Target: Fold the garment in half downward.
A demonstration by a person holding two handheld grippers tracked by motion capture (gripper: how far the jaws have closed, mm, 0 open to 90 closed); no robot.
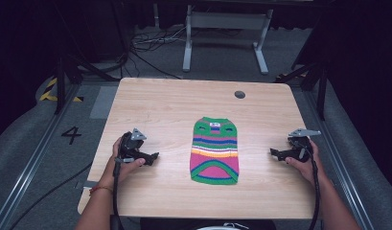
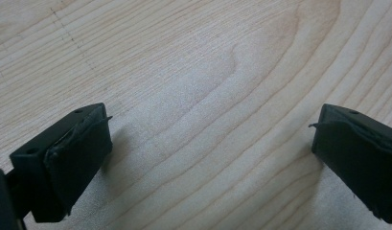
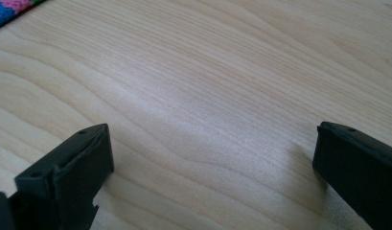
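Striped knit garment [image 1: 214,150] between wide-open, empty left gripper [image 1: 154,156] and right gripper [image 1: 273,153]: likely light, limp; pinch hem corners.

A light wooden table [image 1: 160,105] with rounded corners, bearing a small round dark hole [image 1: 239,94] near its far right corner. Beyond the far edge, a grey metal frame [image 1: 227,28] on two legs stands on grey carpet, with black cables [image 1: 145,48] trailing beside it. On the floor left of the table, a painted number four [image 1: 71,134] and yellow-black hazard tape [image 1: 52,91].
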